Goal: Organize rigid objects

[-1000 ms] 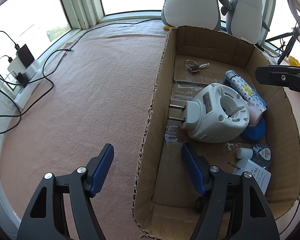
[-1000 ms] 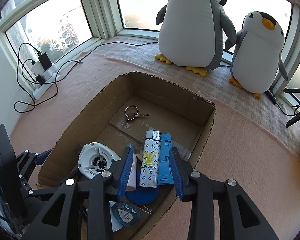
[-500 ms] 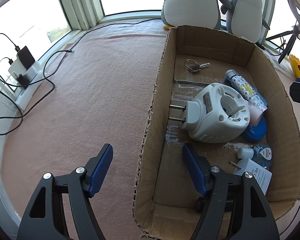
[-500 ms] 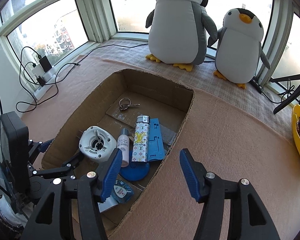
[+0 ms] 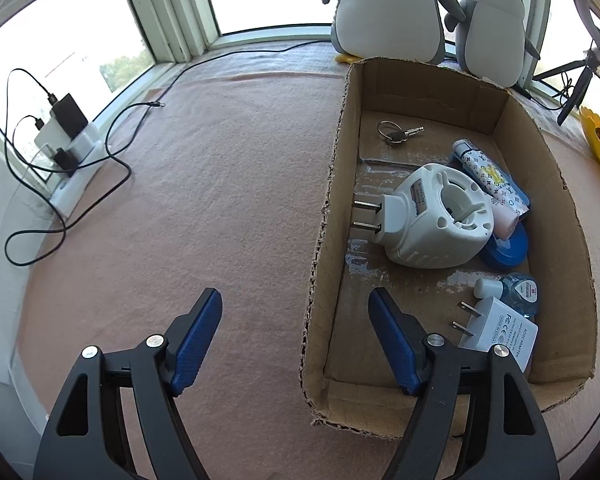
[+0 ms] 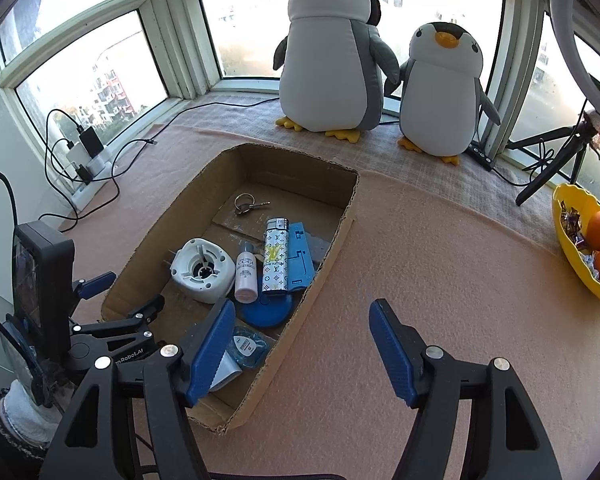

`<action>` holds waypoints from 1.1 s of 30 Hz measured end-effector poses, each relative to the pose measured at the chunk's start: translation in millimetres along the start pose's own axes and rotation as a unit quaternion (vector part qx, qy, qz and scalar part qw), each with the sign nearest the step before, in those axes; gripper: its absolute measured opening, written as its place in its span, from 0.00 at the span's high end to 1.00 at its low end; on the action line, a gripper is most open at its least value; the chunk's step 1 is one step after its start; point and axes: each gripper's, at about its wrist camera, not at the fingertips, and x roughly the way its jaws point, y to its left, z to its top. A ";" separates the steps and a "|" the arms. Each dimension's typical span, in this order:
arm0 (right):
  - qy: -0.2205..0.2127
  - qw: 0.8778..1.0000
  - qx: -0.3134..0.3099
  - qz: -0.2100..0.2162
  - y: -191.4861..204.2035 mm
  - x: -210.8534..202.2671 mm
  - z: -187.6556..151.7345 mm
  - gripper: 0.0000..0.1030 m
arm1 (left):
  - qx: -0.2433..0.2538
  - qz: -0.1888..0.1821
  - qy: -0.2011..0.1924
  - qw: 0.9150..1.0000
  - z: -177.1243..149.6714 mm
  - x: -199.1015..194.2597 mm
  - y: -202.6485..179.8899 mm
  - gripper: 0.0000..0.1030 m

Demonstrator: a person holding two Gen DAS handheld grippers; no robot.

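Pink felt surface below bay windows; both tools, left and right, empty, jaws just widening.

Rough, matt corrugated cardboard box with ragged torn edges, on fuzzy pink felt-like cloth. Inside: smooth white plastic plug-in device, shiny metal keys, glossy patterned lighter. Soft plush penguins behind.
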 end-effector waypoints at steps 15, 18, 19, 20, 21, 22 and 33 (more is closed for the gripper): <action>-0.065 0.997 0.035 -0.038 -0.3 -70.5 -10.8 0.30 | 0.009 -0.024 -0.087 0.996 9.2 -103.5 -9.5 0.21; -0.080 0.995 0.039 -0.046 -1.2 -85.5 -12.5 0.28 | 0.005 -0.032 -0.104 0.994 10.6 -122.6 -11.6 0.21; -0.085 0.994 0.040 -0.049 -1.4 -89.6 -13.6 0.27 | 0.004 -0.034 -0.109 0.993 10.9 -128.6 -12.6 0.21; -0.089 0.994 0.043 -0.049 -1.9 -93.1 -15.0 0.27 | 0.005 -0.035 -0.113 0.993 10.9 -133.4 -13.6 0.21; -0.090 0.994 0.045 -0.048 -2.3 -95.8 -15.9 0.27 | 0.006 -0.035 -0.118 0.992 10.5 -137.8 -15.2 0.21; -0.091 0.994 0.047 -0.048 -2.6 -97.9 -17.1 0.26 | 0.007 -0.034 -0.121 0.992 10.0 -141.7 -16.2 0.21; -0.097 0.992 0.051 -0.055 -2.1 -107.6 -29.9 0.25 | 0.010 -0.037 -0.133 0.990 4.6 -156.6 -20.8 0.21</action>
